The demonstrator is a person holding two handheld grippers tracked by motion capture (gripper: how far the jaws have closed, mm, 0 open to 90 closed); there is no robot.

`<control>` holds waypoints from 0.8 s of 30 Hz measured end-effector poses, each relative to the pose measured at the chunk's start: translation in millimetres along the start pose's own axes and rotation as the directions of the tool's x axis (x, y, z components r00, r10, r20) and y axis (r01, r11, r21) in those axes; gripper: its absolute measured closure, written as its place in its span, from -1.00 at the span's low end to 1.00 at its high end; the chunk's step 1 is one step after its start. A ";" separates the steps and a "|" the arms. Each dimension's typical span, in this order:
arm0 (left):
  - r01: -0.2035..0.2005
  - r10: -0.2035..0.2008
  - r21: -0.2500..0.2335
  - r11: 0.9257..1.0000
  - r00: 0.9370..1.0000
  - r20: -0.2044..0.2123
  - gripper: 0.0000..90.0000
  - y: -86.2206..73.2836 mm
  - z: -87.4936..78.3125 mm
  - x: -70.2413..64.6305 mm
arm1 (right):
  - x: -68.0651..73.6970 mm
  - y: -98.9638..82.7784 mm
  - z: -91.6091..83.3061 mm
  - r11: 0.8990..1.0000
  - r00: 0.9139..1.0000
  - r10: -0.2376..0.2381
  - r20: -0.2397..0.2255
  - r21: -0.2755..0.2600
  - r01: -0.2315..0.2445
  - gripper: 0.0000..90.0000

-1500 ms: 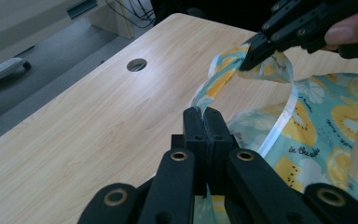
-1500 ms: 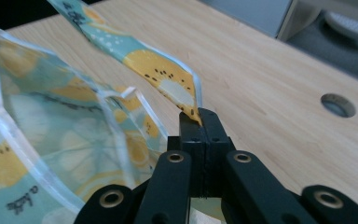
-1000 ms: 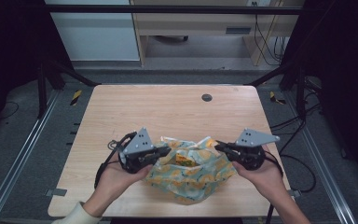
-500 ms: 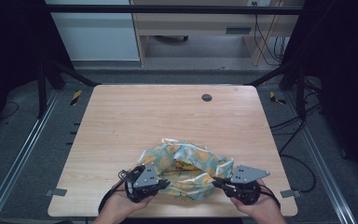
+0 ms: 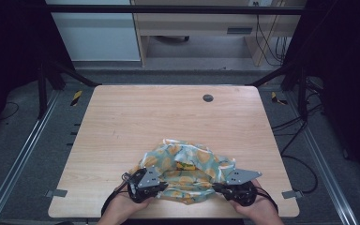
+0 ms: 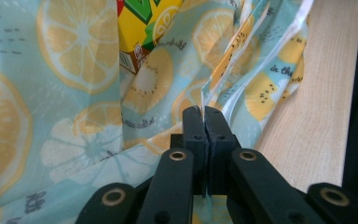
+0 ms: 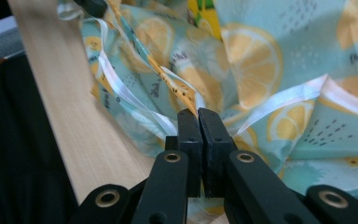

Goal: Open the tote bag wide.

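- Both grippers have come down and back toward the near edge since the earlier frames; the bag (image 5: 185,171), held up off the table then, now lies slumped on the wood.
- Left gripper (image 5: 161,187): jaws closed tight on a thin edge of the bag, which in the left gripper view (image 6: 204,122) runs straight between the pads.
- Right gripper (image 5: 217,188): jaws likewise closed, pinching a folded point of the bag's rim, seen in the right gripper view (image 7: 198,116).
- Bag: a thin plastic sack printed with lemon slices on pale blue, with white ribbon-like edging. It sits at the near middle of the table (image 5: 122,122), between the two grippers and touching both.
- Contents: a yellow carton (image 5: 186,166) with red and green lettering lies inside, visible through the open mouth. In the left gripper view the carton (image 6: 142,28) sits deep in the folds. Whether anything else is inside cannot be told.
- Progress, as judged: the item is in, and the bag is set down with its mouth held by both rims. Left to do appears to be closing or settling the mouth and letting go; neither is done yet.
- Elsewhere: a small dark disc (image 5: 208,98) is set in the tabletop near the far edge, well apart from the work.
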State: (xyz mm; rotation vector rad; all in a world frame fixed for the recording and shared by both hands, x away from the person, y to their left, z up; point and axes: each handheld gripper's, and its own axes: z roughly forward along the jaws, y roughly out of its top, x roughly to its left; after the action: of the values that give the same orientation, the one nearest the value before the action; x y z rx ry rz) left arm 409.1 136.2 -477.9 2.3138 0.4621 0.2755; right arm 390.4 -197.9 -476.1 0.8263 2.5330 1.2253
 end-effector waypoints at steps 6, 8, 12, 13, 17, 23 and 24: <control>0.006 -0.006 0.014 1.000 1.000 0.001 0.97 -2.1 5.9 -2.6 | -2.8 4.5 -6.1 1.000 1.000 0.008 0.016 -0.024 -0.008 0.56; 0.005 -0.005 0.018 1.000 1.000 -0.001 0.98 -2.3 6.1 -2.0 | -2.3 8.1 -11.3 0.999 1.000 0.009 0.019 -0.036 -0.008 0.44; 0.007 -0.007 0.032 0.999 1.000 -0.005 0.98 -3.8 9.0 -1.4 | -2.4 20.3 -21.6 0.998 0.999 -0.005 0.038 -0.058 0.007 0.17; 0.009 -0.009 0.032 0.999 1.000 -0.005 0.98 -4.1 9.7 -1.9 | -2.5 23.1 -22.9 0.998 0.999 -0.007 0.043 -0.064 0.009 0.11; 0.005 -0.005 0.036 0.999 1.000 -0.006 0.98 -4.1 8.7 -1.3 | -4.9 42.2 -27.0 0.996 0.998 -0.027 0.063 -0.087 0.033 -0.09; 0.005 -0.004 0.035 0.999 1.000 -0.015 0.98 -5.0 7.9 -1.6 | -10.2 70.5 -15.8 0.995 0.996 -0.051 0.077 -0.083 0.057 -0.30; 0.004 -0.003 0.034 0.999 1.000 -0.017 0.98 -5.0 7.6 -1.6 | -11.4 74.9 -12.2 0.995 0.995 -0.058 0.078 -0.080 0.065 -0.33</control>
State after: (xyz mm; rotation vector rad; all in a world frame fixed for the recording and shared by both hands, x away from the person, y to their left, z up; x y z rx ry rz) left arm 408.9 134.0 -486.9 2.3447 0.4825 0.2874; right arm 424.3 -175.1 -411.2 0.7555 2.4129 1.2461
